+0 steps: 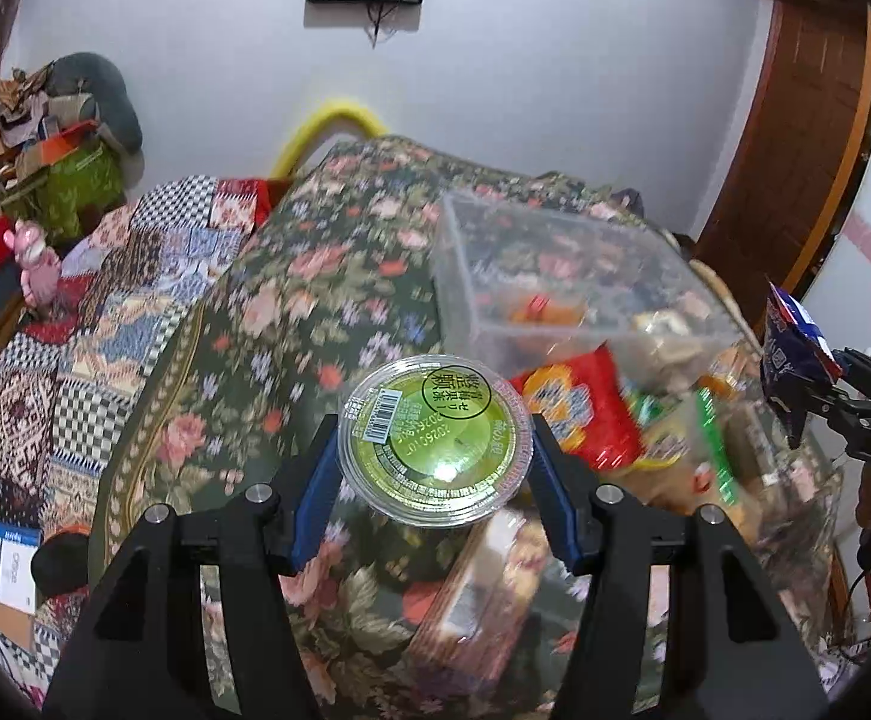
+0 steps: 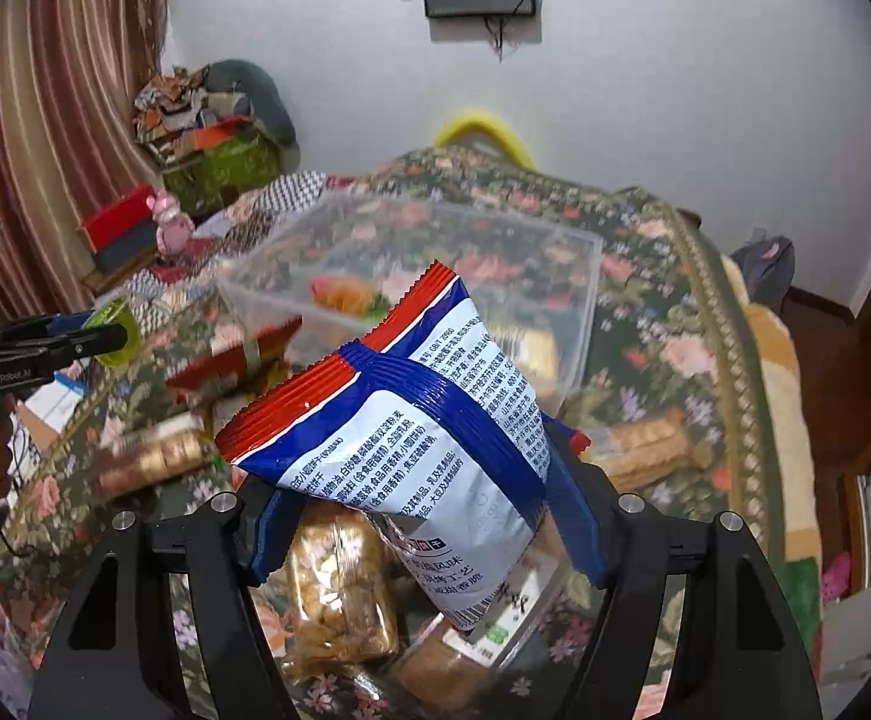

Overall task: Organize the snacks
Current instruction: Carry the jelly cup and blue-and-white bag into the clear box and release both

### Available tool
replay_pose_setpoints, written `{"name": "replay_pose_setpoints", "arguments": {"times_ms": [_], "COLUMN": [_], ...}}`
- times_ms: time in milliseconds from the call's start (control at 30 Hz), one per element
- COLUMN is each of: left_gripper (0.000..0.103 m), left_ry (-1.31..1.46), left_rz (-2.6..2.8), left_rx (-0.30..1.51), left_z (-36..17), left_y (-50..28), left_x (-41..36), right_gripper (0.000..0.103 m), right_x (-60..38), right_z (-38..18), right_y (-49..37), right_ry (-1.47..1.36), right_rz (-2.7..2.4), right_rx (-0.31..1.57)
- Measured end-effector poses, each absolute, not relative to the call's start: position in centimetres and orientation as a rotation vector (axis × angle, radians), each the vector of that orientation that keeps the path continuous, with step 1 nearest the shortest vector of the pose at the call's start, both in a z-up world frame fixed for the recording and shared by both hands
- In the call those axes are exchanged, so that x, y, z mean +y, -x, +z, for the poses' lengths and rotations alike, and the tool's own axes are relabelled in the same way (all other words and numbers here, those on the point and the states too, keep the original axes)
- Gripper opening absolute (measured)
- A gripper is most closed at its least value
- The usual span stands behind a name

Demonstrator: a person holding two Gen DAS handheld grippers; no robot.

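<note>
My left gripper (image 1: pixel 435 456) is shut on a green jelly cup (image 1: pixel 435 438) with a clear lid, held above the floral tablecloth (image 1: pixel 291 300). The cup also shows in the right wrist view (image 2: pixel 116 327). My right gripper (image 2: pixel 417 492) is shut on a blue, white and red snack bag (image 2: pixel 411 420), held above loose snacks; the bag also shows in the left wrist view (image 1: pixel 792 354). A clear plastic bin (image 1: pixel 555 276) (image 2: pixel 435 258) stands beyond both grippers with a few snacks inside.
A red snack packet (image 1: pixel 579 408) and several other packets lie between the grippers. Biscuit packs (image 2: pixel 339 594) (image 2: pixel 645 444) lie on the cloth. A patchwork bed (image 1: pixel 75 330) with boxes is at the left. A wooden door (image 1: pixel 807 150) stands at the right.
</note>
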State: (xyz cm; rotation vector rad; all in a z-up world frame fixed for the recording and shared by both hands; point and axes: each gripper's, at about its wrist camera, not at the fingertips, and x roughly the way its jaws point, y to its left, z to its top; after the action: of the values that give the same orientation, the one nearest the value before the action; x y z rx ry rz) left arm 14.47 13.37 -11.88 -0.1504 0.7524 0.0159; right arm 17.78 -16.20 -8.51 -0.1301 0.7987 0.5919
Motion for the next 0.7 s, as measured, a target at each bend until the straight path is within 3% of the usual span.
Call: {"name": "replay_pose_setpoints", "arguments": {"times_ms": [333, 700], "left_gripper": [0.058, 0.059], "left_ry": [0.113, 0.127], "left_rz": [-0.038, -0.053], "left_rx": [0.675, 0.715], "left_z": [-8.3, -8.8], "left_y": [-18.1, -24.4], "left_x": [10.6, 9.2], "right_gripper": [0.069, 0.069], "right_x": [-15.9, -12.9], "right_z": [-5.5, -6.5], "right_y": [-20.5, -24.7], "right_ry": [0.086, 0.099], "right_rz": [0.563, 0.542], "right_rx": [0.705, 0.716]}}
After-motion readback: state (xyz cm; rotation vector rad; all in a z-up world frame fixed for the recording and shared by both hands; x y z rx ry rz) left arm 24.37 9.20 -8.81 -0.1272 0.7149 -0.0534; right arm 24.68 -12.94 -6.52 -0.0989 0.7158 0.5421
